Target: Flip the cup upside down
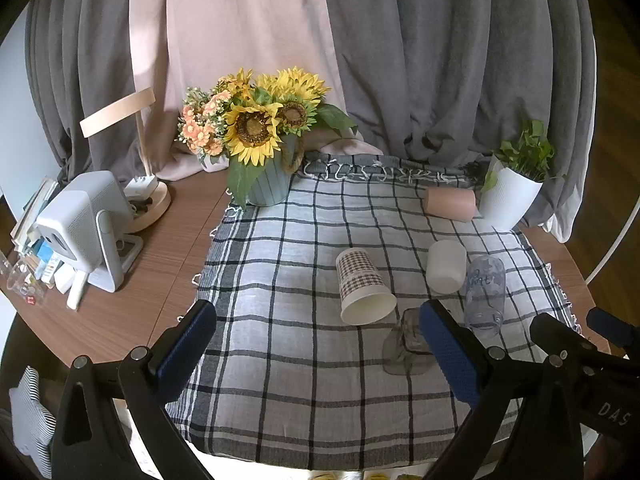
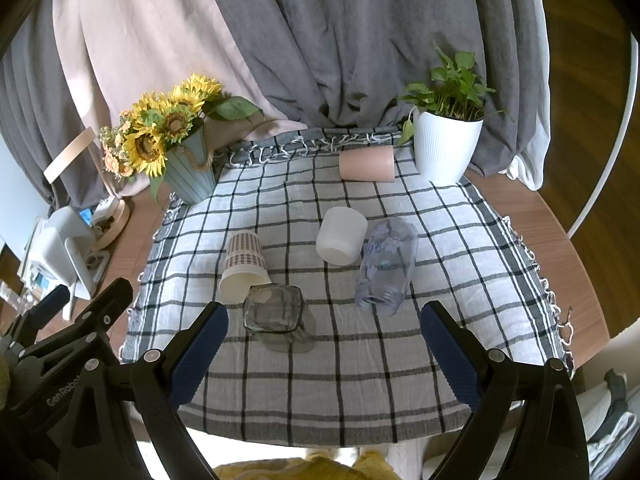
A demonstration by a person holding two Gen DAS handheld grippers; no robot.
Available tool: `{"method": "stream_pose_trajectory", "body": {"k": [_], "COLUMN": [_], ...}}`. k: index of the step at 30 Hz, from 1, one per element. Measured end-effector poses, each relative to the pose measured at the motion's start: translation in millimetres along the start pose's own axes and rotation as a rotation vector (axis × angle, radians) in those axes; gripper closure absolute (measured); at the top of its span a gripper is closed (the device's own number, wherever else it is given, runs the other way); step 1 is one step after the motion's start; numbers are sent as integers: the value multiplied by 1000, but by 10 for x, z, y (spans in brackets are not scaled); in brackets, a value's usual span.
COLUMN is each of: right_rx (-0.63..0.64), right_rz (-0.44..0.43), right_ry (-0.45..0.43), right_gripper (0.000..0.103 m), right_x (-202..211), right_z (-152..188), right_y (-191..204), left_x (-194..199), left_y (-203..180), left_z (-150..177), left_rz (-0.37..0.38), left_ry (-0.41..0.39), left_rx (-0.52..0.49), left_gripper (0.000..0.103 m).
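Several cups lie on a checked cloth [image 2: 360, 360]. A patterned paper cup [image 1: 362, 286] [image 2: 245, 266] lies on its side, mouth toward me. A smoky square glass [image 2: 278, 316] [image 1: 404, 346] stands upright at the front. A white cup [image 2: 341, 235] [image 1: 445, 266], a clear printed tumbler [image 2: 386, 266] [image 1: 485, 296] and a pink cup [image 2: 367, 164] [image 1: 450, 204] lie on their sides. My left gripper [image 1: 318, 350] is open and empty above the cloth's front. My right gripper [image 2: 324, 354] is open and empty, just short of the glass.
A sunflower pot [image 1: 264, 184] [image 2: 188, 178] stands at the cloth's back left, a white plant pot [image 2: 444, 148] [image 1: 508, 196] at the back right. A white device [image 1: 86, 224], a lamp base and clutter sit on the wooden table to the left. Curtains hang behind.
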State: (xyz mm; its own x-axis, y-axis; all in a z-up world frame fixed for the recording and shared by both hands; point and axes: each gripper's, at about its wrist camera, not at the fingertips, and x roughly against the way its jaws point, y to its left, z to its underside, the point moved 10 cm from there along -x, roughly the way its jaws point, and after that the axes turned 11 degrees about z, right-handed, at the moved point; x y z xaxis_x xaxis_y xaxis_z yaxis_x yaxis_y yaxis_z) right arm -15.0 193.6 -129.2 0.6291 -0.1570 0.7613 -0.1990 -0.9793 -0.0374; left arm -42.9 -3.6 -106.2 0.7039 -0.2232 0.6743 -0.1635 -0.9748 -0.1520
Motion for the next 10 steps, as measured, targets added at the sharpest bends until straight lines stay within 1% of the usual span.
{"method": "stream_pose_trajectory", "body": {"k": [10], "right_rx": [1], "right_rz": [2], "right_ry": [6], "right_gripper": [6], "right_x": [-29], "right_z": [18], "right_y": [6], "left_x": [-10], "left_y": [18], "left_z": [-1], "left_rz": [-6], "left_ry": [-8], "left_rx": [13], "left_gripper": [0]}}
